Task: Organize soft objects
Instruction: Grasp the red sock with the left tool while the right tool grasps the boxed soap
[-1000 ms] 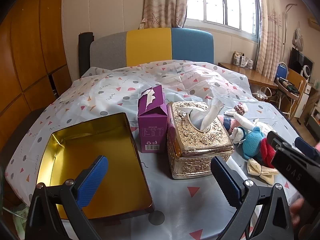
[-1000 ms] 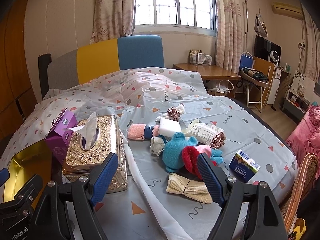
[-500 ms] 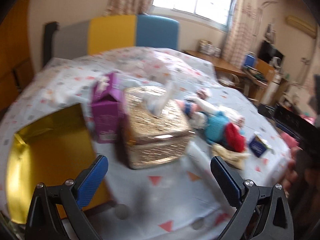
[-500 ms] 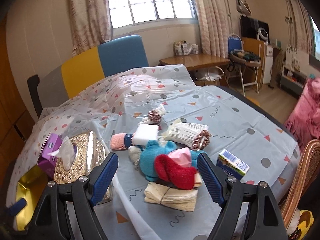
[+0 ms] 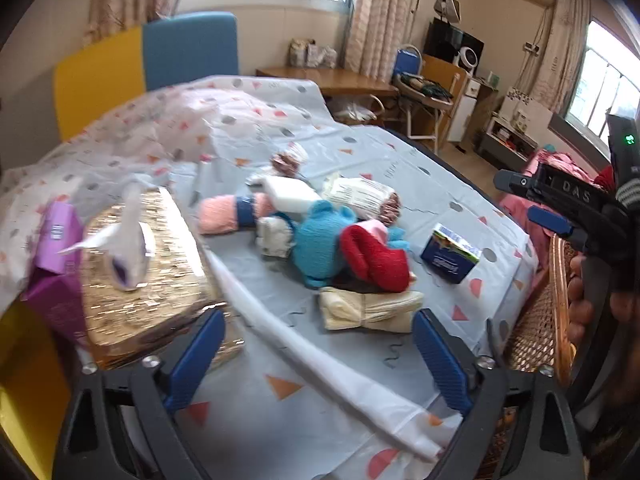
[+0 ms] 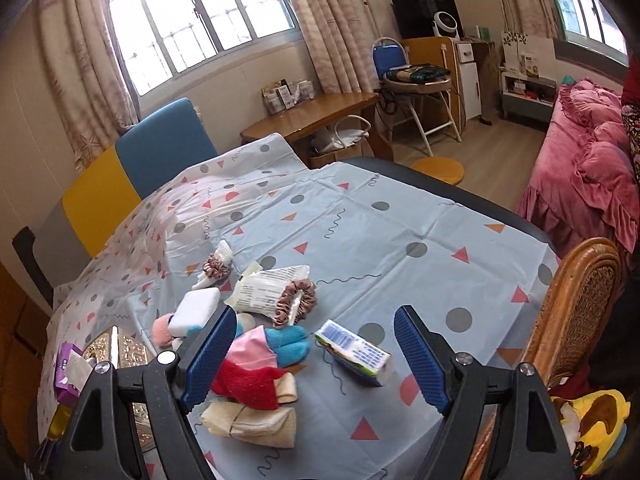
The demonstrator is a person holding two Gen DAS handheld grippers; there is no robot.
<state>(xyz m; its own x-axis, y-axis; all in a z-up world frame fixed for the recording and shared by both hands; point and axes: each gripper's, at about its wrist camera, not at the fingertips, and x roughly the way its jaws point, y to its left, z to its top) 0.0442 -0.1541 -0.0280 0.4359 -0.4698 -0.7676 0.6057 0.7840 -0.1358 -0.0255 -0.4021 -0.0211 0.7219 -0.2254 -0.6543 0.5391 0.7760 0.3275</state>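
A pile of soft things lies on the patterned tablecloth [image 5: 304,392]: a cream cloth bundle [image 5: 370,308], a red knit piece [image 5: 374,256], a teal plush [image 5: 320,240], a pink roll with a blue band [image 5: 228,214] and a white sponge [image 5: 290,194]. My left gripper [image 5: 318,360] hovers just short of the cream bundle, its jaws closing with nothing between them. My right gripper [image 6: 316,360] stands open above the table's right side. A blue tissue pack [image 6: 352,354] lies on the cloth in the line of its gap, and the red piece [image 6: 248,380] sits by its left finger.
A gold tissue box [image 5: 144,264], a purple carton [image 5: 56,248] and a yellow tin [image 5: 24,380] stand at the left. A printed packet [image 6: 264,288] and brown scrunchies [image 6: 296,300] lie behind the pile. A wicker chair [image 6: 572,300] and a pink bed [image 6: 592,168] border the table's right edge.
Both views have swung right, away from the tin and tissue box toward the soft pile and tissue pack. The left jaws have narrowed slightly. Nothing has been taken hold of.
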